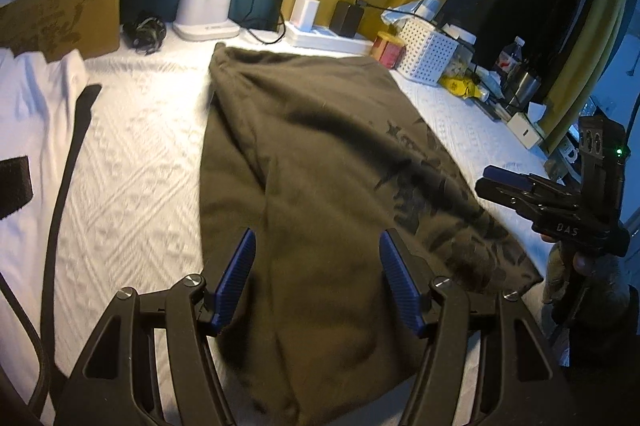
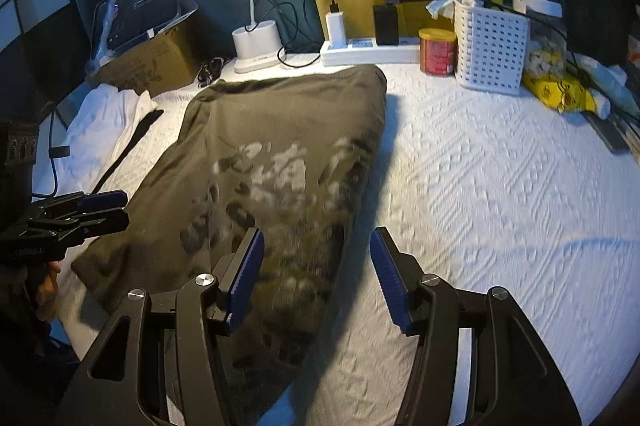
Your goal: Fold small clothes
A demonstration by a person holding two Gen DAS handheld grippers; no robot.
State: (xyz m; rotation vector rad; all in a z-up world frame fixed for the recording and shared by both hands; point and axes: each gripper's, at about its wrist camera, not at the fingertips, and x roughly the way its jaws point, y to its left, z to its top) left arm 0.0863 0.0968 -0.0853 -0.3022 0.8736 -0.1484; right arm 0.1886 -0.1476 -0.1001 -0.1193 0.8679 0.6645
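Left gripper (image 1: 318, 280) and right gripper (image 2: 317, 276) released — olive shirt (image 1: 320, 162) lying flat, long axis running toward lamp base (image 1: 206, 12).

Matt olive cloth garment (image 1: 320, 154) lies on a white embossed textured bedcover (image 2: 500, 166); basket (image 2: 490, 46) perforated plastic.

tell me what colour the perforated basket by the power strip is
White basket, clearest in the right wrist view.

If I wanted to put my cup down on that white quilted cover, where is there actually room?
The widest bare patch of the white cover lies right of the olive shirt, below the white basket. A narrower strip runs between the shirt and the white garment. The far edge is crowded: lamp base, power strip, red tin.
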